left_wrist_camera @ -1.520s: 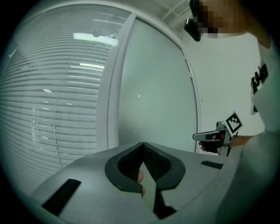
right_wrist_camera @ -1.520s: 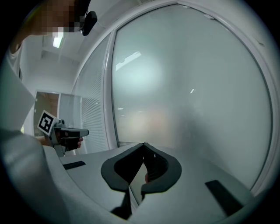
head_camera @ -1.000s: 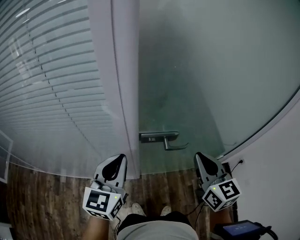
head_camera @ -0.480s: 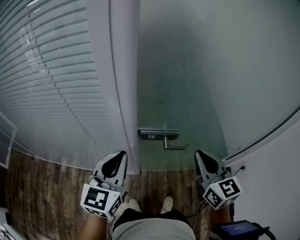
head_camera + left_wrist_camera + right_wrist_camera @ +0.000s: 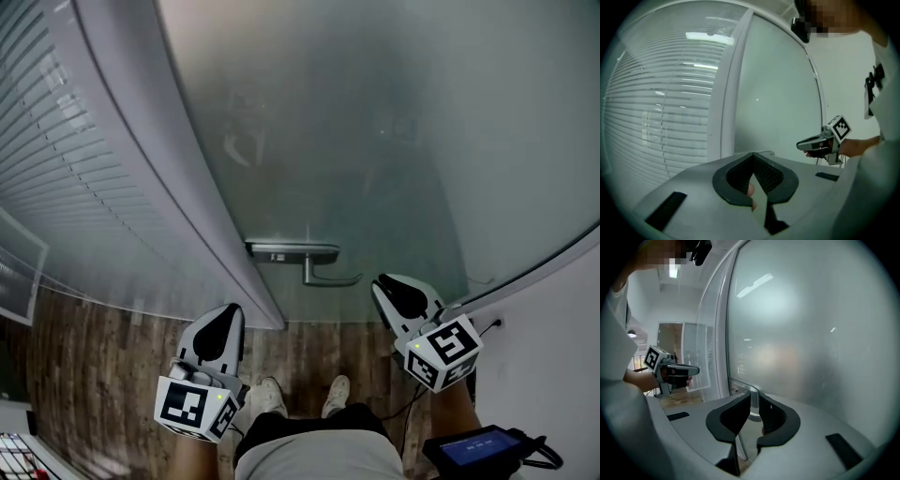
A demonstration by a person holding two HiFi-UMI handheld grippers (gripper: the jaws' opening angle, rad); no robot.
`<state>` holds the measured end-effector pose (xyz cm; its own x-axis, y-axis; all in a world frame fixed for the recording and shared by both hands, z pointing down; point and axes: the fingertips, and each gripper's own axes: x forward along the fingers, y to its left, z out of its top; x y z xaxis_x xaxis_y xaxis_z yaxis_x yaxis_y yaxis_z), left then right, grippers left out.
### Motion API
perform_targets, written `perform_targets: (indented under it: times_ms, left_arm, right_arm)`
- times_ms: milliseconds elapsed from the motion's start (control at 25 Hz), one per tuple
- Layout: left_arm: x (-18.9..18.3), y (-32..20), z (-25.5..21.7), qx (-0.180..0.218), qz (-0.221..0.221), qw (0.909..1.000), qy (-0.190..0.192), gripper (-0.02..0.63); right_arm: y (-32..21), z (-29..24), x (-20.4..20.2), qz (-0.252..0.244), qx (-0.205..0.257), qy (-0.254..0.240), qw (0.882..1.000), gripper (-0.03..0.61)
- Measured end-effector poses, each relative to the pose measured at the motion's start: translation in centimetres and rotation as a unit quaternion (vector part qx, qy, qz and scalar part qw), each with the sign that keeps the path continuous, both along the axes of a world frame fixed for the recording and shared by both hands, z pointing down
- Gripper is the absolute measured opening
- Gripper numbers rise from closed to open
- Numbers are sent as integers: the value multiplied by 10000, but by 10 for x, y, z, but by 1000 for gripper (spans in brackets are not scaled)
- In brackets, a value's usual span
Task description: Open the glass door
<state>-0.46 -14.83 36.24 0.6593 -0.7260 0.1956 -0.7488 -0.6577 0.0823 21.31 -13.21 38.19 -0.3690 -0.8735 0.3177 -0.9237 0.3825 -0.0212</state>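
At the frosted glass door [image 5: 394, 141], the right gripper's [image 5: 382, 283] empty jaws are opening near the lever handle [image 5: 323, 274], to be grasped next; the left gripper [image 5: 228, 312] is closed, empty.

Dim, cool and greyish overall. Soft streaks of ceiling-light glare on the frosted pale-green glass door [image 5: 811, 333]. Strongly bowed lines, dark vignetted corners in both gripper views.

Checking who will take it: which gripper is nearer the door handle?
Right. The right gripper sits just right of the door handle, not touching it, its jaws opening with nothing between them. The left gripper is farther off, below and to the handle's left.
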Motion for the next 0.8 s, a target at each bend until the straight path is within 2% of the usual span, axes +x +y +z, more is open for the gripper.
perform_targets:
  times_ms: [280, 440, 520, 800]
  left_arm:
    - [3, 1, 21, -162, -199, 9997, -31, -2]
    - [-2, 3, 28, -259, -251, 9993, -64, -2]
    - [-3, 5, 31, -290, -232, 9993, -70, -2]
    - [-2, 10, 32, -303, -181, 9994, -40, -2]
  right_arm:
    - [-19, 42, -8, -732, -614, 476, 9943, 127]
    - [-24, 65, -14, -1011, -849, 1445, 9807, 155]
    - [-26, 70, -16, -1046, -894, 1710, 9756, 155]
    - [-26, 73, -21, -1107, -1010, 1716, 9737, 153]
